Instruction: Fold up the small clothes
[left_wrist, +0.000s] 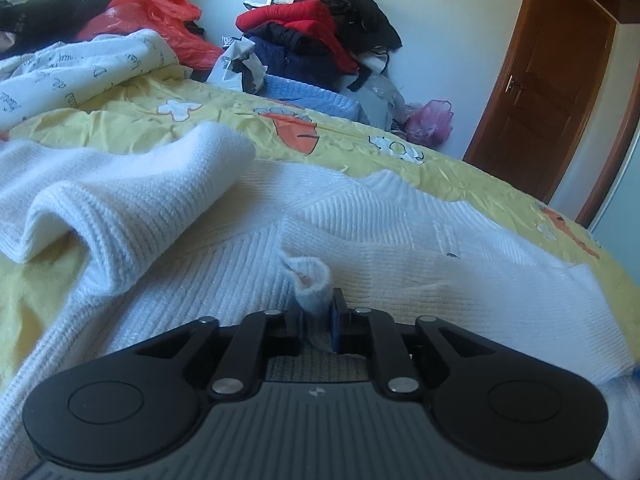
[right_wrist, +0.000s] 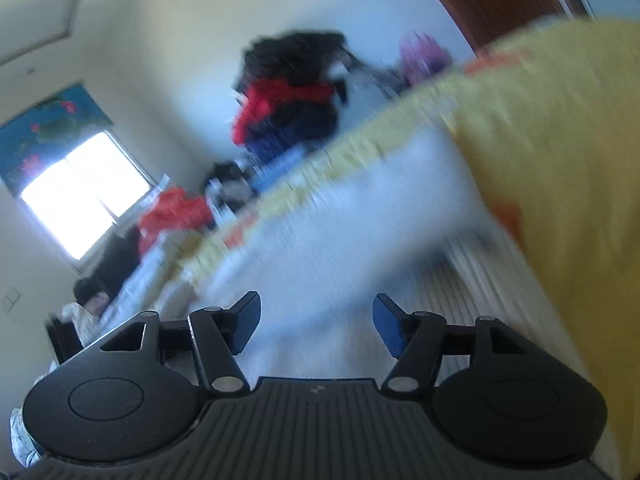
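Note:
A white knit sweater [left_wrist: 360, 236] lies spread on the yellow bedsheet [left_wrist: 132, 120], with one sleeve [left_wrist: 120, 196] folded over at the left. My left gripper [left_wrist: 316, 312] is shut on a pinched-up fold of the sweater's knit, which pokes up between the pads. In the blurred right wrist view the white sweater [right_wrist: 340, 232] fills the middle. My right gripper [right_wrist: 316, 328] hangs open just above it, with nothing between its blue pads [right_wrist: 386, 328].
A heap of red, black and navy clothes [left_wrist: 316, 32] stands against the far wall beyond the bed. A red plastic bag [left_wrist: 160, 20] and a printed white quilt [left_wrist: 80, 68] lie at the back left. A pink bag [left_wrist: 430, 120] and a brown door [left_wrist: 548, 92] are at the right.

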{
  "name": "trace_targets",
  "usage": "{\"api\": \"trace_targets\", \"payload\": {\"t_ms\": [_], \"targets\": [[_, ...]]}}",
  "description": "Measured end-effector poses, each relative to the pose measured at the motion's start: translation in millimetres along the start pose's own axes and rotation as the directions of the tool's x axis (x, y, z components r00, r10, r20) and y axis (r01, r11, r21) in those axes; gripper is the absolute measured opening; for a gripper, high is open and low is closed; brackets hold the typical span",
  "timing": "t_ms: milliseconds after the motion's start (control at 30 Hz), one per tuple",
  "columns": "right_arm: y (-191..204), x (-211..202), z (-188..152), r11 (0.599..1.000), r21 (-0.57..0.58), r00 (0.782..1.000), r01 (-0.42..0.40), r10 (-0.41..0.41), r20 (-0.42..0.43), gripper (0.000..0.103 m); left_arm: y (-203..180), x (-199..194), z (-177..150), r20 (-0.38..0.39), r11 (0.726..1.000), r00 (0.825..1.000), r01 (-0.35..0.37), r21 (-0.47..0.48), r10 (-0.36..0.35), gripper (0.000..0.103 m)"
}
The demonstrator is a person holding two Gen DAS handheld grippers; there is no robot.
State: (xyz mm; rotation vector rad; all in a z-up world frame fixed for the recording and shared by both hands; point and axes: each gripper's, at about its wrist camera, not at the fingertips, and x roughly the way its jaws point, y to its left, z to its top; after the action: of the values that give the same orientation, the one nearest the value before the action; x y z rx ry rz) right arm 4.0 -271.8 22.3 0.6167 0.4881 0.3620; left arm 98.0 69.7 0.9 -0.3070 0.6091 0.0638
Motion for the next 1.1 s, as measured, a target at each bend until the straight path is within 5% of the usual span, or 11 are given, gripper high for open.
{"api": "trace_targets", "payload": {"t_ms": [67,233,367,400,633,733,800,867,933,1000,1100], "targets": [[13,14,23,0.996,-0.085,0.999,0.030,-0.027,0.034,0.085,6,1,0,-0.003,0.999,1.000,0.022,-0.028,-0.022,0.013],[15,95,69,0.934,-0.277,0.972,0.226,-0.235,0.002,0.080,26,-1,-3,-0.002,0.984,0.994,0.105,-0.143,-0.106,0.014],[-9,144,56,0.827,-0.420,0.893,0.373,-0.443,-0.079,0.085,48,2,-5,0.009,0.944,0.981,0.189,-0.270,-0.194,0.018],[-10,141,45,0.800,-0.479,0.905,0.362,-0.425,-0.027,0.085,52,3,-5,0.012,0.934,0.978,0.204,-0.293,-0.210,0.018],[-12,134,39,0.804,-0.472,0.905,0.360,-0.425,-0.033,0.087,68,-14,-1,-0.015,0.899,0.961,0.251,-0.359,-0.275,0.022],[-13,132,39,0.809,-0.467,0.907,0.357,-0.419,-0.033,0.087,94,-57,-1,0.091,0.879,0.955,0.294,-0.375,-0.281,0.034],[-8,141,53,0.810,-0.466,0.908,0.356,-0.418,-0.035,0.088,121,-84,6,0.181,0.879,0.952,0.300,-0.370,-0.249,0.055],[-6,141,52,0.806,-0.471,0.906,0.359,-0.422,-0.031,0.088,153,-103,18,0.261,0.889,0.955,0.236,-0.392,-0.138,0.077],[-6,141,50,0.803,-0.475,0.905,0.361,-0.424,-0.029,0.088,189,-113,31,0.323,0.884,0.946,0.130,-0.449,0.024,0.080],[-7,140,50,0.806,-0.471,0.907,0.358,-0.420,-0.030,0.089,233,-112,41,0.321,0.821,0.937,0.072,-0.567,0.140,0.080],[-8,139,50,0.808,-0.470,0.908,0.356,-0.418,-0.032,0.089,289,-94,43,0.253,0.674,0.955,0.086,-0.734,0.153,0.079]]}}
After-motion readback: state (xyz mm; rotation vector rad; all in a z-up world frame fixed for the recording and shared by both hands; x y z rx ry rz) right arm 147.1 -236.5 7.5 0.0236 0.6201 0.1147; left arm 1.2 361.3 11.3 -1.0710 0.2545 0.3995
